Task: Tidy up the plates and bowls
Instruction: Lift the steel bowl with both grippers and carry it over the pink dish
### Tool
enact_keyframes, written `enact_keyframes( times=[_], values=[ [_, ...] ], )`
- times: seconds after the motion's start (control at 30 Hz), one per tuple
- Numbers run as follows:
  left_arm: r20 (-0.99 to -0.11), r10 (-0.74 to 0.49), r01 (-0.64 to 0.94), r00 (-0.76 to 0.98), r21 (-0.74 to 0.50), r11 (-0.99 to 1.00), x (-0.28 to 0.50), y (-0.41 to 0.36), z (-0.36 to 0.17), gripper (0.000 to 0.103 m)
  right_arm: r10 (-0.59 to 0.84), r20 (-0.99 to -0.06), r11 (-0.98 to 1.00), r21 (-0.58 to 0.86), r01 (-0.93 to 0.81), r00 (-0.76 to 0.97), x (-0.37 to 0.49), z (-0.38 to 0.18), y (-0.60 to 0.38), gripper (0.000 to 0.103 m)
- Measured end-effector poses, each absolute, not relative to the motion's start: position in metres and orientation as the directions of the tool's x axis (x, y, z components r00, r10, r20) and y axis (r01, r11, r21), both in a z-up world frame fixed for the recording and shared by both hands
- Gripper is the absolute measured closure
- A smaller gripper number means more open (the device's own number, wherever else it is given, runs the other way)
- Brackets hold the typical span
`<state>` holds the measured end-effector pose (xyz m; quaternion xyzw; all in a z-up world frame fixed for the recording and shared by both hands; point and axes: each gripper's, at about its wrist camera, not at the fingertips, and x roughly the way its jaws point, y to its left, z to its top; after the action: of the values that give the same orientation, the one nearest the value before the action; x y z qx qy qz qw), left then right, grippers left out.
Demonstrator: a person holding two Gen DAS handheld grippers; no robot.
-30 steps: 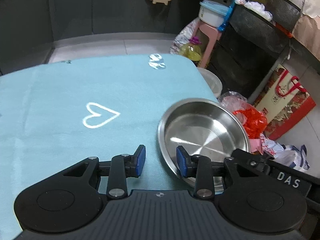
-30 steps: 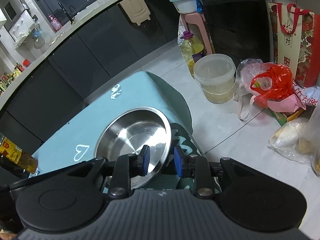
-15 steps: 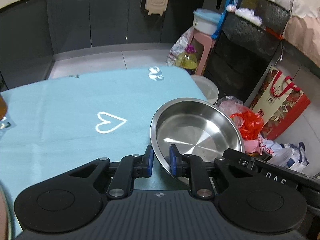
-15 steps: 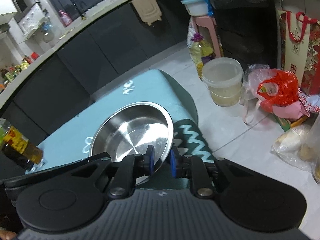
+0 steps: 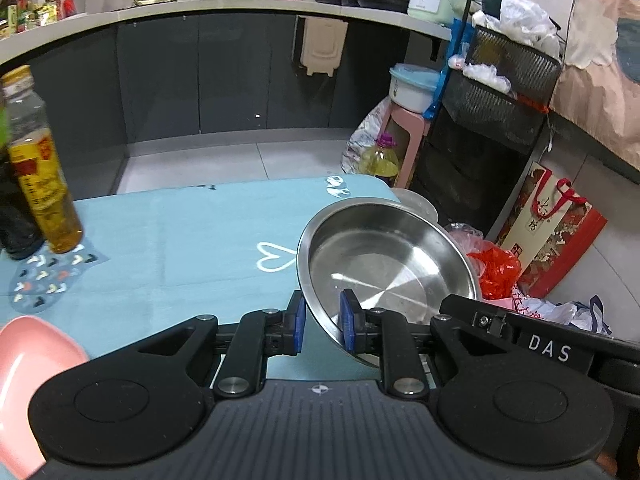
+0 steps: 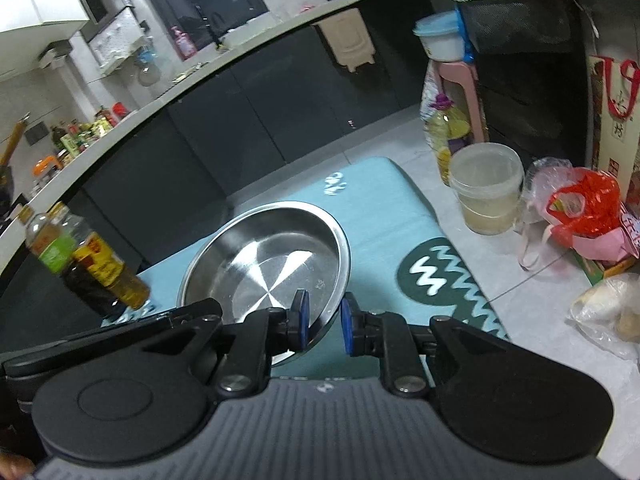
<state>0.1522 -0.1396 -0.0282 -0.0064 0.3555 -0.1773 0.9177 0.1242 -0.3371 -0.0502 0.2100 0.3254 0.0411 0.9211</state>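
A round steel bowl (image 5: 384,264) hangs tilted above the light-blue tablecloth (image 5: 180,240), held from two sides. My left gripper (image 5: 322,322) has the bowl's near-left rim between its blue pads; its jaws are opening slightly while the rim stays pinched. In the right wrist view the same steel bowl (image 6: 272,264) has its near-right rim clamped in my right gripper (image 6: 324,322). The right gripper's black body (image 5: 540,344) shows beside the bowl in the left wrist view. A pink dish (image 5: 24,360) lies at the lower left edge of the table.
Oil and sauce bottles (image 5: 44,176) stand at the table's left; they show again as bottles (image 6: 104,272). A dark green zigzag mat (image 6: 440,276) lies near the right edge. On the floor are a plastic bucket (image 6: 486,196) and a red bag (image 6: 584,204).
Both grippers closed onto the bowl's rim and lifted it off the cloth. Both hands rose and drew back, bringing the bottles and pink dish into view.
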Motion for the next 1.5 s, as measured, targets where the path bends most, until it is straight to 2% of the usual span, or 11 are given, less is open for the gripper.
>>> enact_keyframes(
  times=[0.23,1.03,1.5],
  values=[
    [-0.634,-0.31,0.293,0.708,-0.136,0.946,0.134,-0.112,-0.019,0.086,0.246,-0.574,0.914,0.406,0.011,0.781,0.118,-0.045,-0.318,0.087],
    [-0.599,-0.323,0.208,0.732,-0.255,0.944,0.103,-0.028,-0.018,0.086,0.304,-0.583,0.926,0.367,-0.089,0.753,0.104,-0.04,-0.256,0.086],
    [-0.571,-0.269,0.167,0.775,-0.226,0.96,0.086,0.013,-0.013,0.085,0.344,-0.597,0.925,0.346,-0.154,0.724,0.101,-0.038,-0.212,0.085]
  ],
)
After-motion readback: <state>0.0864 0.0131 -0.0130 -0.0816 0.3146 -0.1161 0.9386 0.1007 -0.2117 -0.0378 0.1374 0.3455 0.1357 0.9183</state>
